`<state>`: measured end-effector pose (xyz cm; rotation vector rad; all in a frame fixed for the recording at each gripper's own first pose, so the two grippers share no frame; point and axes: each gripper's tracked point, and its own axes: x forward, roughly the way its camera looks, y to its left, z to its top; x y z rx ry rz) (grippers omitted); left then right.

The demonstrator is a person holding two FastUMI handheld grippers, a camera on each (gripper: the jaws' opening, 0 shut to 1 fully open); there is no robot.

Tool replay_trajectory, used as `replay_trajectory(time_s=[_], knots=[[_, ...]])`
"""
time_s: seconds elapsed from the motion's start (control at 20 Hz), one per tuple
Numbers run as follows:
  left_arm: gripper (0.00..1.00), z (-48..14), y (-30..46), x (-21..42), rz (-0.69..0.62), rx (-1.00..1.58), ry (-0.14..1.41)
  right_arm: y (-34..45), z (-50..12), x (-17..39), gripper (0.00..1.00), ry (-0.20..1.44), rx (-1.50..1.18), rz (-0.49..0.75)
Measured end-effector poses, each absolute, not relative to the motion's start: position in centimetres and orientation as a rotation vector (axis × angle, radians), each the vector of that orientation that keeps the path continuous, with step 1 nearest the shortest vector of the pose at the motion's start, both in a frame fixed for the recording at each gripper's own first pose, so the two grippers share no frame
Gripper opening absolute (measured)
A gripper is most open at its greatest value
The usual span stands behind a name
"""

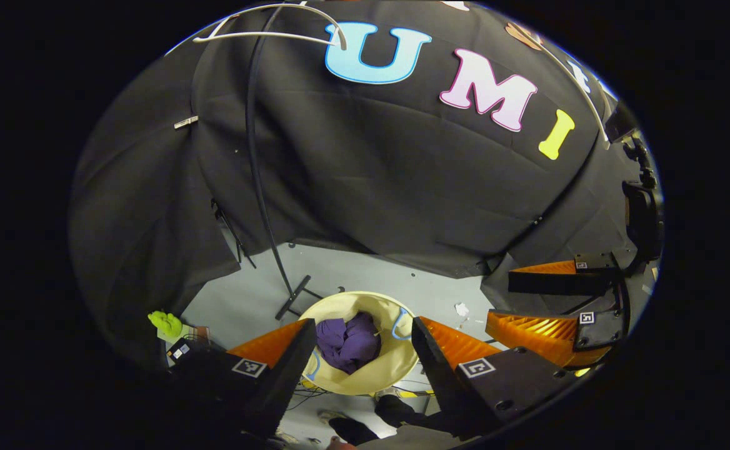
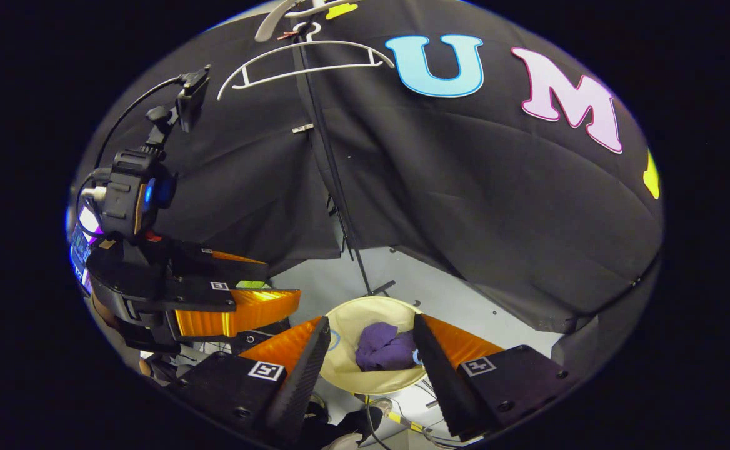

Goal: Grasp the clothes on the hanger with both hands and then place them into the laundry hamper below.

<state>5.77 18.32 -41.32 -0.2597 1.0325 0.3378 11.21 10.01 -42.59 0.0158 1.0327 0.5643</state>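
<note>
Left gripper view: laundry hamper, 1 pc, round, cream, stands on the grey floor with its mouth facing up toward the camera. Purple clothes, 1 bundle, lie crumpled inside the hamper; no clear long axis, the heap sits toward the hamper's near-left side. Left gripper hangs above the hamper, jaws spread wide, nothing between them; the bundle shows through the gap, well apart from both fingers. White hanger, 1 pc, bare, high above the hamper on a black stand pole whose foot rests on the floor just beside the hamper's far-left rim. Right gripper shows to the hamper's right, fingers apart, empty. Yellow-green item lies on the floor left of the hamper; type unclear. Cables on the floor at the hamper's near side.

Right gripper view: same hamper, mouth up, 1 pc. Clothes inside, 1 bundle, toward the hamper's right half. Right gripper above the hamper, jaws wide open, holding nothing. Hanger bare, bar approx. horizontal, above the hamper on the pole. Left gripper left of the hamper, w/ camera mount above it; fingers apart, empty. Nothing stands between either gripper and the hamper mouth.
</note>
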Motion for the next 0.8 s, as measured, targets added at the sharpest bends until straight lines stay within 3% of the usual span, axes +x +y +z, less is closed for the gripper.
replay_trajectory(time_s=[0.35, 0.6, 0.8], knots=[[0.96, -39.2, 17.1, 6.7, 0.310, -0.264, 0.987, 9.6, -40.8, 11.3, 0.88, 1.000, 0.032, 0.560], [0.96, -31.2, 15.6, 10.7, 0.224, -0.204, 0.776, 8.5, -34.4, 13.5, 0.99, 0.841, 0.047, 0.518], [0.95, -23.7, 14.0, 12.9, 0.142, -0.150, 0.597, 7.0, -27.6, 15.0, 0.99, 0.665, 0.063, 0.425]])
